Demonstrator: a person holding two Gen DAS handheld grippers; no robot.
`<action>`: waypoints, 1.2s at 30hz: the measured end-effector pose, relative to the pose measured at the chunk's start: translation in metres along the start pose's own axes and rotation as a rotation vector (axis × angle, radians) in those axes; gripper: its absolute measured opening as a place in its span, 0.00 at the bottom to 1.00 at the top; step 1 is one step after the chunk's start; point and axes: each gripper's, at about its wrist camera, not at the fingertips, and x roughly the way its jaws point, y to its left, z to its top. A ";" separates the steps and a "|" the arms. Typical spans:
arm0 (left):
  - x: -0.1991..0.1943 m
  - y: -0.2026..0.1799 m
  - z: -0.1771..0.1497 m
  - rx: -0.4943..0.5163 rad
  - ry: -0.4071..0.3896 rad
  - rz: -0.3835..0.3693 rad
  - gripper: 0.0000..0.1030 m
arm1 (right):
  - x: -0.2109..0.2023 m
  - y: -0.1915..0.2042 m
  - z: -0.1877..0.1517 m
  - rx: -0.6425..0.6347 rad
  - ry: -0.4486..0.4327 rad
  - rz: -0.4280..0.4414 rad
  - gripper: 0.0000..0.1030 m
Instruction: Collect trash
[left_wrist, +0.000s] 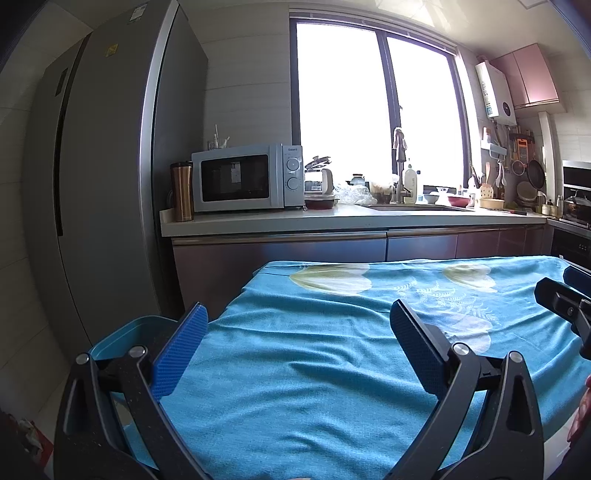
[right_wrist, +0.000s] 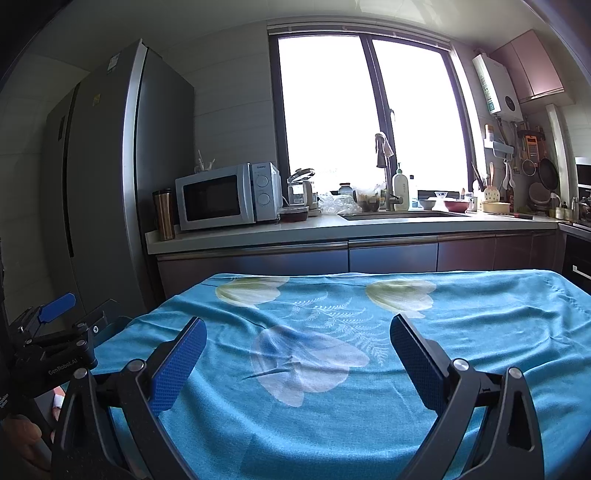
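A table covered with a blue flowered cloth (left_wrist: 332, 350) fills the lower half of both views; it also shows in the right wrist view (right_wrist: 443, 314). No trash shows on the cloth. My left gripper (left_wrist: 299, 325) is open and empty above the table's left part. A blue bin (left_wrist: 125, 336) stands off the table's left edge, partly hidden behind the left finger. My right gripper (right_wrist: 298, 338) is open and empty above the cloth. The right gripper shows at the far right of the left wrist view (left_wrist: 565, 295), and the left gripper at the far left of the right wrist view (right_wrist: 55, 332).
A tall grey fridge (left_wrist: 103, 184) stands at the left. Behind the table runs a kitchen counter (left_wrist: 332, 218) with a microwave (left_wrist: 247, 179), a brown tumbler (left_wrist: 181, 192), a kettle, a sink and faucet (left_wrist: 399, 166), and utensils at the right under a bright window.
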 end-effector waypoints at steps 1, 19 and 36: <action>0.000 0.000 0.000 0.001 0.000 0.001 0.94 | 0.000 0.000 0.000 -0.001 0.001 0.000 0.93; -0.003 -0.001 0.001 0.006 -0.003 0.007 0.94 | 0.000 0.000 0.000 0.001 -0.001 0.000 0.93; 0.027 -0.009 0.006 0.034 0.127 -0.063 0.94 | 0.007 -0.017 0.001 0.026 0.021 -0.008 0.94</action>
